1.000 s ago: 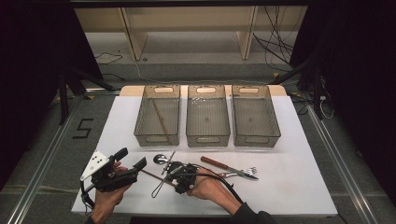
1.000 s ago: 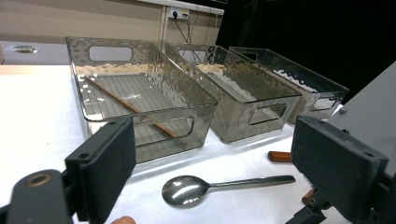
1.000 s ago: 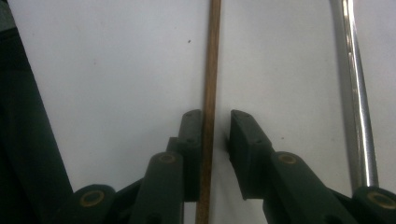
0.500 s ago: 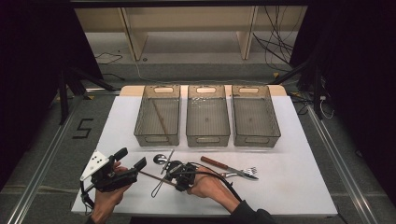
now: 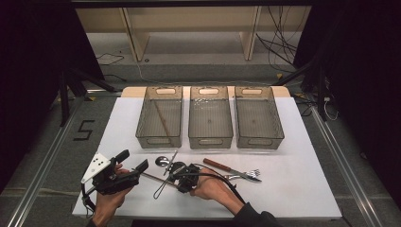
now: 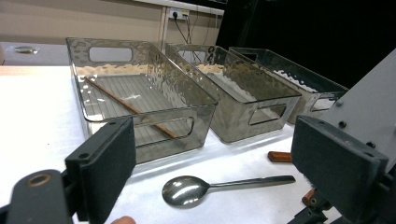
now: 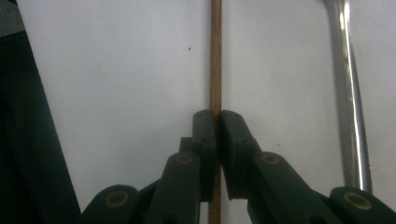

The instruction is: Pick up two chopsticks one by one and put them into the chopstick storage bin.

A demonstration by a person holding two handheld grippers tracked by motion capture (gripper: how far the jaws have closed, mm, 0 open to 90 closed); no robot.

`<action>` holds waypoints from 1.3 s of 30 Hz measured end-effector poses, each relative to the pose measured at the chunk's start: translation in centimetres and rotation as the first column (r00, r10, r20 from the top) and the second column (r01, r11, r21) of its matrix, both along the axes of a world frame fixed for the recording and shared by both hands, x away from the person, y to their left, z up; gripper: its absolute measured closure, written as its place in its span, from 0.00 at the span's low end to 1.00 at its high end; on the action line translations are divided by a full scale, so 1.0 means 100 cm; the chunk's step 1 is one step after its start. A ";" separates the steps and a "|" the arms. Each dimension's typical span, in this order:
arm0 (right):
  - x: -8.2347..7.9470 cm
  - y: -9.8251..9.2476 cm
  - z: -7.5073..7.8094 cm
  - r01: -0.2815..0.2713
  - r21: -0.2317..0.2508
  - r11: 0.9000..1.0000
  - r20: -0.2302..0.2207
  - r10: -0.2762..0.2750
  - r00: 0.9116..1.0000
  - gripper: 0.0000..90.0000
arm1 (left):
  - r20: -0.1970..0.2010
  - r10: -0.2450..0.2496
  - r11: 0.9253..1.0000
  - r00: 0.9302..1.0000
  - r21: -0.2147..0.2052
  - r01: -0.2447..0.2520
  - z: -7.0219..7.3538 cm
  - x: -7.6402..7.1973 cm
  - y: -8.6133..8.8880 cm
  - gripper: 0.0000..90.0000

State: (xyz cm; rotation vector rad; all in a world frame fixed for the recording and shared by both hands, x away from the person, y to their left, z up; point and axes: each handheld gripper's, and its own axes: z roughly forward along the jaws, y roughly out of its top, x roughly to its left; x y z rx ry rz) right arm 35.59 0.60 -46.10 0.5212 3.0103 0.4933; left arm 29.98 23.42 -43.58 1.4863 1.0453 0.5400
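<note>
Right hand-held gripper (image 7: 215,122) jaws just closed, now clamped on thin brown wooden chopstick (image 7: 215,56)

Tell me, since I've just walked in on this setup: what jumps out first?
Three smoky see-through bins stand side by side at the table's far edge, the left one holding a wooden chopstick. In front of them, the right gripper has its jaws shut on a second chopstick lying on the white table. Beside it lie a spoon and a fork.

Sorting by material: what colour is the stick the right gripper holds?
Brown wood chopstick, clearest in the right gripper view.
</note>
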 end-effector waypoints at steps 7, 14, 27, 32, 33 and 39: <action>0.001 -0.004 0.007 0.000 0.033 0.999 0.015 -0.001 1.000 0.95 | -0.001 -0.001 1.000 1.000 0.001 0.001 0.000 0.000 0.000 0.15; 0.005 -0.009 0.012 0.016 0.066 0.998 0.022 -0.017 1.000 0.95 | 0.000 0.000 1.000 1.000 0.000 0.000 0.000 0.000 0.000 0.15; 0.012 -0.014 0.020 0.056 0.118 0.991 0.032 -0.060 0.998 0.95 | 0.000 0.000 1.000 1.000 -0.001 0.000 0.000 0.000 0.000 0.15; 0.017 -0.017 0.025 0.075 0.139 0.987 0.037 -0.081 0.996 0.95 | -0.001 0.001 1.000 1.000 0.000 -0.001 0.000 0.000 0.000 0.15; 0.018 -0.018 0.026 0.079 0.144 0.986 0.039 -0.085 0.996 0.95 | -0.001 0.002 1.000 1.000 0.000 -0.002 0.000 0.000 0.000 0.15; 0.027 -0.020 0.037 0.108 0.187 0.977 0.049 -0.119 0.992 0.95 | -0.002 0.001 1.000 1.000 0.000 -0.001 0.000 0.000 0.000 0.15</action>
